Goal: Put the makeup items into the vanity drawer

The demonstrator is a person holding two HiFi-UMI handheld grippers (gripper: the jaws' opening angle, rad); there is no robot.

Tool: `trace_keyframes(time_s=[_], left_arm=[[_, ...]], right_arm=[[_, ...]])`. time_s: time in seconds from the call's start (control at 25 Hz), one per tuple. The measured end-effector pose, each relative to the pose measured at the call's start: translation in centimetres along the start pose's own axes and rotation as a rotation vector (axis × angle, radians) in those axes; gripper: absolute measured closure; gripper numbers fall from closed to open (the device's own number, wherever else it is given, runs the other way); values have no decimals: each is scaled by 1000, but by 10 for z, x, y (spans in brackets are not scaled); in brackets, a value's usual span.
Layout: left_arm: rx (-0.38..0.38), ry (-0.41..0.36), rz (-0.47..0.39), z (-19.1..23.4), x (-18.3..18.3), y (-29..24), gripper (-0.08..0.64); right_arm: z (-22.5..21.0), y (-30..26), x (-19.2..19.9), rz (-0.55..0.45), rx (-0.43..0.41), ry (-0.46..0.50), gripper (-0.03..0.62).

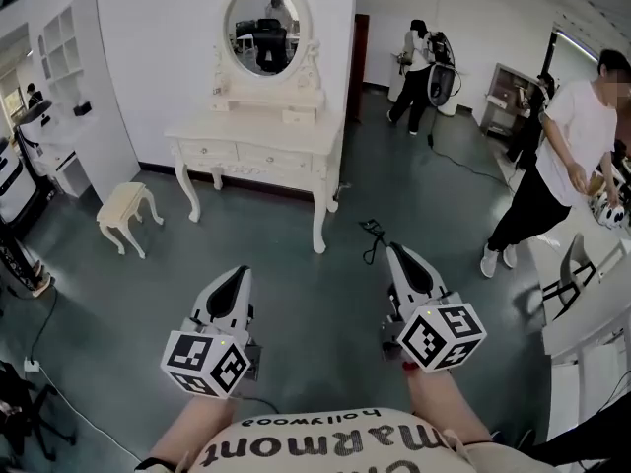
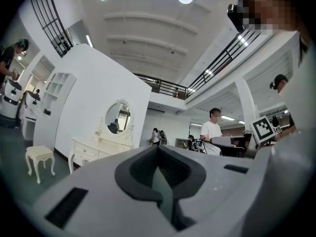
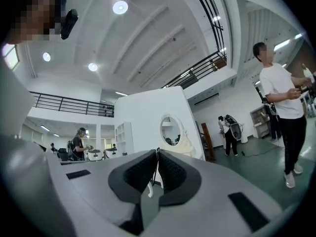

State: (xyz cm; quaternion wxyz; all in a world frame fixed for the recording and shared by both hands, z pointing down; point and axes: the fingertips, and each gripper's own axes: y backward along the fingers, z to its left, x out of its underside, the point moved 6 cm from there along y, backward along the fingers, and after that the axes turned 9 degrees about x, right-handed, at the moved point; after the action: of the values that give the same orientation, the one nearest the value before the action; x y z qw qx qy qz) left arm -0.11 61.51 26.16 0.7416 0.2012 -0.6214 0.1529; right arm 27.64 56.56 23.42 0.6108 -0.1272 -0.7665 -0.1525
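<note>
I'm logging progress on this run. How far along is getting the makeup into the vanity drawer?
Done: nothing visible; the vanity stands across the floor, its front drawers shut. In hand: nothing; left gripper and right gripper are both shut and empty. Left: all of it, starting with walking over and opening a drawer. No makeup items can be made out from here.

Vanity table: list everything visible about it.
The vanity table is cream-white, carved, seemingly painted wood, upright on curved legs on the green floor, back against the white wall. An oval mirror in an ornate frame rises above a small raised drawer tier. Its front drawers look shut. A matching stool stands apart, leftward in the head view. No makeup items can be made out on its top.
</note>
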Motion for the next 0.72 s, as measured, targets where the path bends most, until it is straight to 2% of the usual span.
trace_keyframes(time_s=[0.24,0.4,0.72], left_arm=[[31,11,-17,33,2,-2,551],[21,44,0,51,12,-5,552],[-21,91,16,93,33,-35,552]], right_arm=[[15,-19,18,-4,21,22,555],[16,-35,35,61,28,20,555],[11,-90,51,103,1,26,555]])
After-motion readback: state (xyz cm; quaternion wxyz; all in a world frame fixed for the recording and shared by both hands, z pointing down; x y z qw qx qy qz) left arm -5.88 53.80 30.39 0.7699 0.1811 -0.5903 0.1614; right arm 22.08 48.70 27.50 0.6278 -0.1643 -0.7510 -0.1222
